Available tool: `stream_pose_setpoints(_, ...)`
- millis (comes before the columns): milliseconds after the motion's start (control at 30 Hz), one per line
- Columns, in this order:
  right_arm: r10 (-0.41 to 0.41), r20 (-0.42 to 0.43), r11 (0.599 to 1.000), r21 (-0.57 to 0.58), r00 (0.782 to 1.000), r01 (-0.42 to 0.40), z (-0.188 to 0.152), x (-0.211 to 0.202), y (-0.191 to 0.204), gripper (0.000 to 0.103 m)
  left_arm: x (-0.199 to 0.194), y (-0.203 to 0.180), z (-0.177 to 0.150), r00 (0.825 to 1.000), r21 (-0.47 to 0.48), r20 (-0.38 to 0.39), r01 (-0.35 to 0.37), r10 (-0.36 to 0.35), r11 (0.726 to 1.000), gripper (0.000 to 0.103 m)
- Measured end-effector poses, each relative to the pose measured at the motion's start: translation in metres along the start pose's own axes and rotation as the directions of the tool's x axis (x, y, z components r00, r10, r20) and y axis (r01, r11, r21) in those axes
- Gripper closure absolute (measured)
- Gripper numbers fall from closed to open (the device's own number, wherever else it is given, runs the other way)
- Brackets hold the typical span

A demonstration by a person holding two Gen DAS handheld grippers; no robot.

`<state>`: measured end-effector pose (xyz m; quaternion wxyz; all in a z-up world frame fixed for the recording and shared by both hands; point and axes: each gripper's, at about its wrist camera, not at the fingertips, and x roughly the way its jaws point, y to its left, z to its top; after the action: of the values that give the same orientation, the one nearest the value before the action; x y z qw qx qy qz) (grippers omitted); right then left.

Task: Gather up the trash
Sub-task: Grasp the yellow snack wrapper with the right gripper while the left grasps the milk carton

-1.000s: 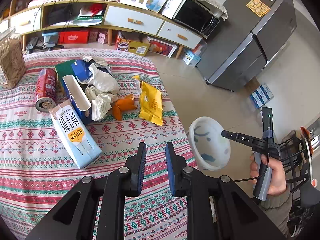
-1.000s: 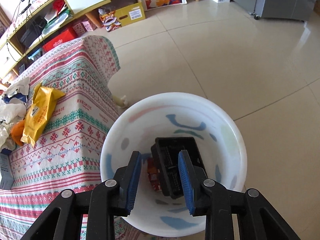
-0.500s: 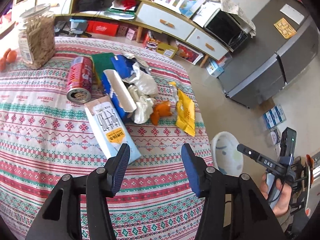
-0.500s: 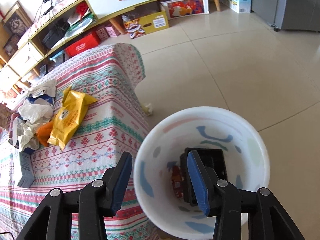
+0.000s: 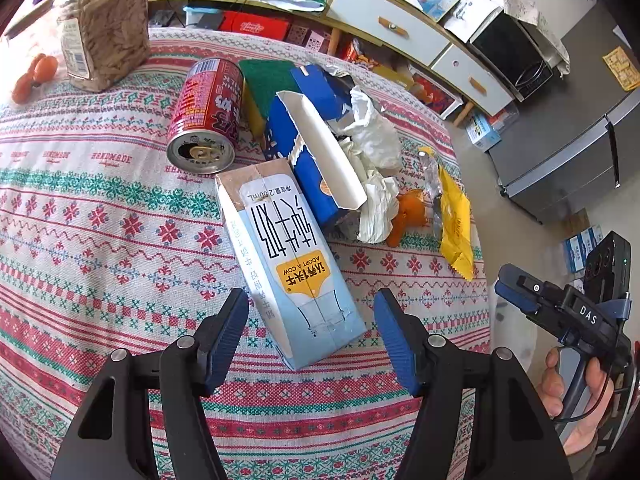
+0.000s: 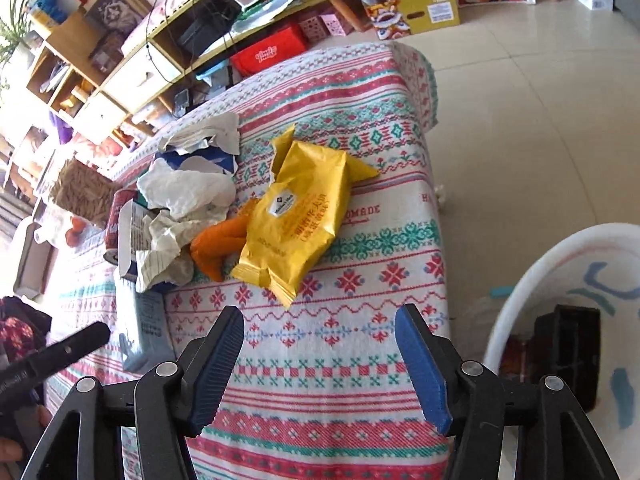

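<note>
A light blue milk carton (image 5: pixel 288 256) lies flat on the patterned tablecloth (image 5: pixel 100 240). My left gripper (image 5: pixel 312 312) hovers over the carton's near end, jaws opening, pads apart from it. Behind the carton lie a red can (image 5: pixel 206 114), a torn blue box (image 5: pixel 308 148), crumpled paper (image 5: pixel 372 136), orange peel (image 5: pixel 408 216) and a yellow wrapper (image 5: pixel 454 220). In the right wrist view my right gripper (image 6: pixel 320 336) is above bare cloth, jaws opening and empty, with the yellow wrapper (image 6: pixel 296 216) just ahead. The white bin (image 6: pixel 568 280) stands on the floor at right, holding a black tray (image 6: pixel 572 340).
A clear jar of snacks (image 5: pixel 104 24) and small orange fruits (image 5: pixel 34 76) sit at the table's far left. A green sponge (image 5: pixel 266 76) lies behind the can. A low shelf unit (image 6: pixel 160 52) runs behind the table, and a grey fridge (image 5: pixel 572 132) stands on the tiled floor.
Both grippers opened wide. The left one sank toward the milk carton. The right one swung left from above the bin to above the table near the yellow wrapper.
</note>
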<state>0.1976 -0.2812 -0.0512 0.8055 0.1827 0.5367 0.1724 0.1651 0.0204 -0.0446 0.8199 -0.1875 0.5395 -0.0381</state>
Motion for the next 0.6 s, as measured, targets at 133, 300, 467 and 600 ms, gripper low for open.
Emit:
stream_pose_setpoints(133, 0.067, -0.023, 0.995, 0.078, 0.998, -0.065, 0.006, 0.018, -0.009, 0.035, 0.011, -0.006, 0.002, 1.000, 0.023, -0.001, -0.023, 0.023, 0.999, 0.033)
stream_pose_setpoints(300, 0.108, -0.025, 0.987, 0.118, 0.994, -0.104, 0.010, 0.033, -0.008, 0.035, 0.020, -0.009, 0.001, 0.999, 0.036, 0.002, -0.041, 0.041, 0.998, 0.031)
stream_pose_setpoints(467, 0.130, -0.045, 0.984, 0.133, 0.991, -0.123, 0.009, 0.046, -0.006, 0.054, 0.018, -0.001, 0.000, 0.999, 0.007, 0.031, -0.009, 0.008, 1.000, 0.037)
stream_pose_setpoints(600, 0.130, -0.047, 0.985, 0.118, 0.990, -0.124, 0.008, 0.048, -0.003, 0.082, 0.010, 0.003, -0.003, 0.998, 0.014, 0.055, -0.014, 0.014, 1.000, 0.058)
